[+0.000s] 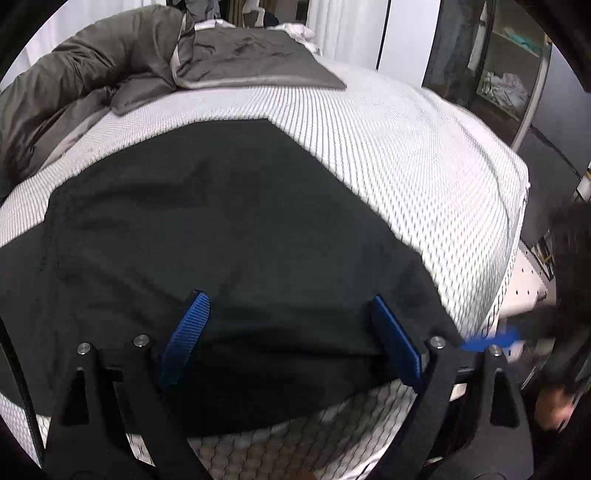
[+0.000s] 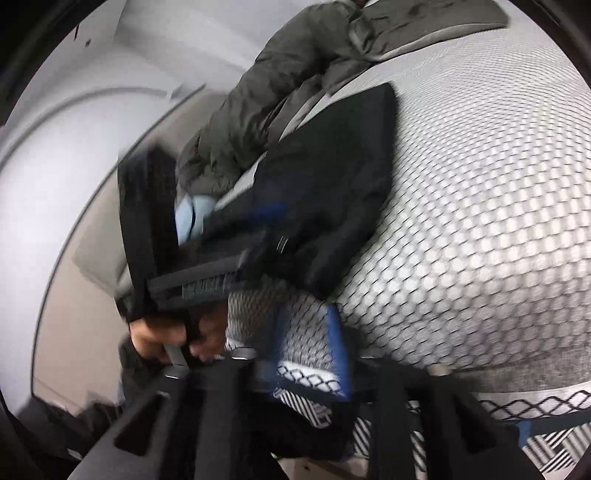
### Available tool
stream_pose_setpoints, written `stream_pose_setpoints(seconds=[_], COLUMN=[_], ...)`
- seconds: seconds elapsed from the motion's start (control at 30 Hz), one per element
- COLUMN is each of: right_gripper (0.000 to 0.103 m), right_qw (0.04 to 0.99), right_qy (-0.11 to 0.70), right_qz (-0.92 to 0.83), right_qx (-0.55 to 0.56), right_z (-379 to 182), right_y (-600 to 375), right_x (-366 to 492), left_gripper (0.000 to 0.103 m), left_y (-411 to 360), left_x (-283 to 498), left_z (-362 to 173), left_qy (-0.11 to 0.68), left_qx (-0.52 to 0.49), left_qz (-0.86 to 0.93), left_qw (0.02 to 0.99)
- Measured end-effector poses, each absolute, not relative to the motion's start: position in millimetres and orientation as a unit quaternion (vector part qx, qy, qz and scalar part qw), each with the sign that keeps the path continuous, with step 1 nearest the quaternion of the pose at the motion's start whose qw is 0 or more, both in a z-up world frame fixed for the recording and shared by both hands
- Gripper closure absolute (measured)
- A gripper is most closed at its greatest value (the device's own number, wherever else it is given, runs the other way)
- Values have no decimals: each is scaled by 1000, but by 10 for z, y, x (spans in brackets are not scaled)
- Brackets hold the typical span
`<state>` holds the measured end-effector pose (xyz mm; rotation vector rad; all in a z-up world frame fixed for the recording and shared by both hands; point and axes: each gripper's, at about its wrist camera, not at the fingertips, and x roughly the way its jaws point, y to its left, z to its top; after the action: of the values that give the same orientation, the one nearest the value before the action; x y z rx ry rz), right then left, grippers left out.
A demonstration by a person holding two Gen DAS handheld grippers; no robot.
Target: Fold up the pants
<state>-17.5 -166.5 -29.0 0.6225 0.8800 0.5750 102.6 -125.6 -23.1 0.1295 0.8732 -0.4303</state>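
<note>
I see the pants (image 1: 221,229) as matt black woven cloth, smooth, lying on the mattress (image 1: 406,155), whose cover is a white knit with a raised honeycomb texture. Beyond the pants on that mattress, the duvet (image 1: 92,85) is soft grey-brown cloth with a faint sheen. My fingers (image 1: 186,334) carry ribbed blue pads on matt black plastic

- I see a bed (image 1: 424,155) under white honeycomb-patterned cover.
- A grey duvet (image 1: 92,85) is bunched at its far end.
- White curtains (image 1: 347,29) hang beyond.
- Glass-fronted wardrobe (image 1: 495,62) stands alongside.
</note>
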Motion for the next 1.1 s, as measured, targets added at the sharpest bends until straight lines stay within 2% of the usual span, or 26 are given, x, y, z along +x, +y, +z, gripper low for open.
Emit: stream_pose_setpoints(seconds=[0.13,0.23,0.27,0.3,0.33,0.43,0.6,0.8,0.87,0.93,1.1], right_gripper=[63,65,72,94,99,101,101,95,89,73,71], right_qw=[816,794,794,797,802,815,807,794,801,806,807], right_qy=[402,418,419,415,415,404,420,462,449,429,400], right_qz=[242,245,243,237,234,249,275,292,295,290,267], right_qx=[339,366,369,370,361,332,312,268,266,285,342], right_z=[-351,-476,-489,-502,-486,-387,-436,-424,-356,-317,-331], right_y=[-1848,-1800,-1776,-1762,-1743,-1702,-1616,-1478,-1457,-1523,-1769], right_x=[-115,-23,8,27,16,-198,-407,-387,-364,-372,-343], left_gripper=[14,14,14,14,14,14,14,14,14,14,14], left_y=[-1123,-997,-929,-864,-795,-571,-393,-560,-693,-796,-903], left_x=[762,586,571,548,557,679,763,654,584,484,401], left_z=[-323,-276,-230,-181,-129,-58,-21,-3,-36,-76,-256], left_qy=[420,417,414,411,405,399,404,403,405,405,426], left_qx=[92,74,58,44,27,-15,-45,0,23,55,113], left_qz=[-214,-225,-231,-235,-236,-220,-209,-250,-262,-279,-276], left_qw=[877,878,878,880,883,890,889,880,876,869,854])
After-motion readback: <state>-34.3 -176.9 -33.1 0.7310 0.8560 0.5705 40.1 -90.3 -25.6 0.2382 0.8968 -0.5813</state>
